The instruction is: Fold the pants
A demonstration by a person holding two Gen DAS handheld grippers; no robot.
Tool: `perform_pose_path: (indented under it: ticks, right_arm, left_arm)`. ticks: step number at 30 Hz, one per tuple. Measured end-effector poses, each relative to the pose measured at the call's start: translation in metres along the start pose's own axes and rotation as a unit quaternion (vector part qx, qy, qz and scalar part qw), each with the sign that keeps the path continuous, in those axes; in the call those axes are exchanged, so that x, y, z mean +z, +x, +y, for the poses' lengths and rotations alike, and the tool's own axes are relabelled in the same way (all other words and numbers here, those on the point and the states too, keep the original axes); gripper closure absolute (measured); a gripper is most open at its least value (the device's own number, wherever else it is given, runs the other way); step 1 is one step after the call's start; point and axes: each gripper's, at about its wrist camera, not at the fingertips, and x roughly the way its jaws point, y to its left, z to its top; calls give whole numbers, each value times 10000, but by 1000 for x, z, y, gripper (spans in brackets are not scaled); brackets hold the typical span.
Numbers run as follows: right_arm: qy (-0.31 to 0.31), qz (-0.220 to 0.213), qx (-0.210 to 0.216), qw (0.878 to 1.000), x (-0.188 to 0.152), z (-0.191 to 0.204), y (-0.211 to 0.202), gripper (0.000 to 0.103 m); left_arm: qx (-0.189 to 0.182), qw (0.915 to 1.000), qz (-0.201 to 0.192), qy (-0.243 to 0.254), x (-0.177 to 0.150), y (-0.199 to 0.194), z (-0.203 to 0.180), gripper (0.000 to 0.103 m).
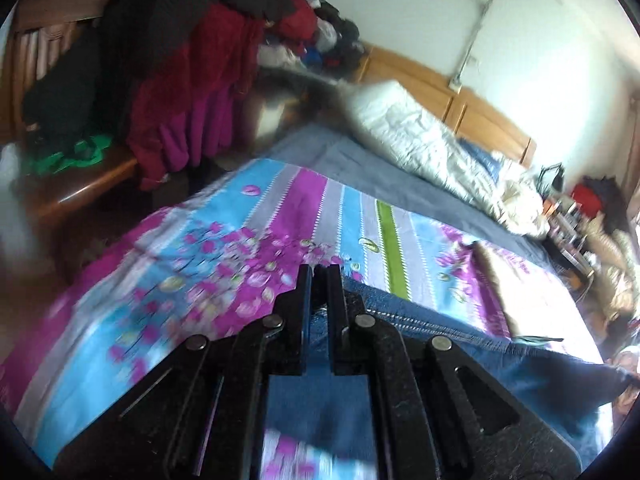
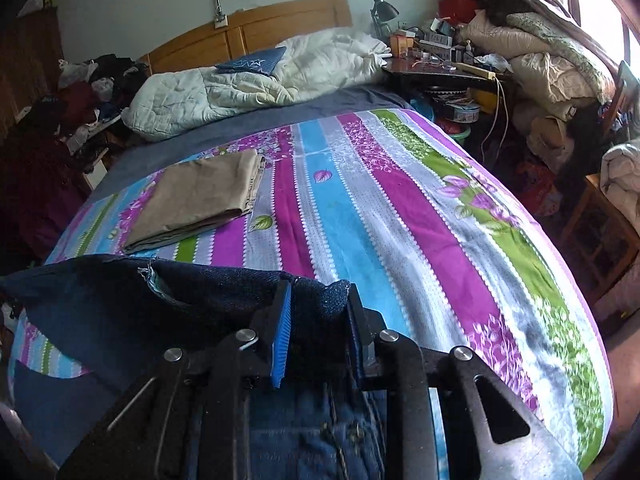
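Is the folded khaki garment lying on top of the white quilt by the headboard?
No, the folded khaki garment lies flat on the striped floral bedspread, well apart from the white quilt.

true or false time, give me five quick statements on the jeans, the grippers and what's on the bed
1. The right gripper is clamped on the dark blue denim jeans. True.
2. The left gripper hangs open with nothing in it. False: its fingers are closed on blue denim.
3. A folded tan pair of pants lies on the striped floral bedspread. True.
4. The tan pants lie on top of the rumpled white quilt. False: the quilt is further up the bed by the wooden headboard, apart from them.
5. The jeans lie neatly folded. False: they are held up at the near edge, still loose.
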Motion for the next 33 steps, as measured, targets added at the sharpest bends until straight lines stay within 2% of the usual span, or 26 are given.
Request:
perform_pose_path:
  ticks: [5,9,12,13,14,16,19,21,22,23,24,27,29,31,33]
  right_arm:
    - [84,118,94,9999,-70,-21,-61,76]
    - [387,474,74,9981,-134,-51,-67,74]
    - [636,956,17,9934,-176,-69,-51,69]
    - [757,1093,-61,9911,-187,-73,-47,66]
    - [980,1150,-81,9885,-197,-79,-44,57]
    - [1537,1139,-12,9815,-213,-90,-48,48]
    - [2265,1028,357,9679,-226,-96,-52,44]
    - [2432,932,676,9631,-228,-92,-56,39]
    - [2501,864,816,9609,-228,-91,-58,39]
    - [2548,800,867,9598,-226,-88,-61,39]
    - [2594,740,911,9586,-225,-88,-64,39]
    - [2646,602,914,9581,-223,-90,-73,39]
    - [2622,536,884,9595,-224,-90,-79,39]
    - [2565,409,888,9616,-223,-91,-89,39]
    - [2365,273,909,9670,-219,-88,-99,39]
  left_arm:
    - [-177,9985,-258,-452,-46,-102,20,100]
    - [103,9962,-254,-831,-111,-157,50,103]
    - [599,9871,-24,-1485,-171,-178,90,103]
    - [879,9822,142,-1656,-194,-183,101,103]
    - [1011,9785,258,-1778,-206,-185,106,103]
    - [882,9718,512,-2126,-227,-187,105,103]
    - [429,9691,596,-2355,-227,-178,81,102]
    - [-23,9643,582,-2585,-216,-164,68,95]
    - [-192,9602,621,-2715,-209,-151,63,77]
    - [-294,9560,686,-2836,-202,-138,59,51]
    - [-453,9502,705,-3003,-194,-124,57,44]
    - [-699,9372,755,-3333,-186,-98,64,40]
    - [-558,9294,928,-3527,-186,-81,70,40]
    - [-486,9178,1079,-3791,-192,-70,76,42]
    - [-555,9132,936,-3927,-194,-70,77,42]
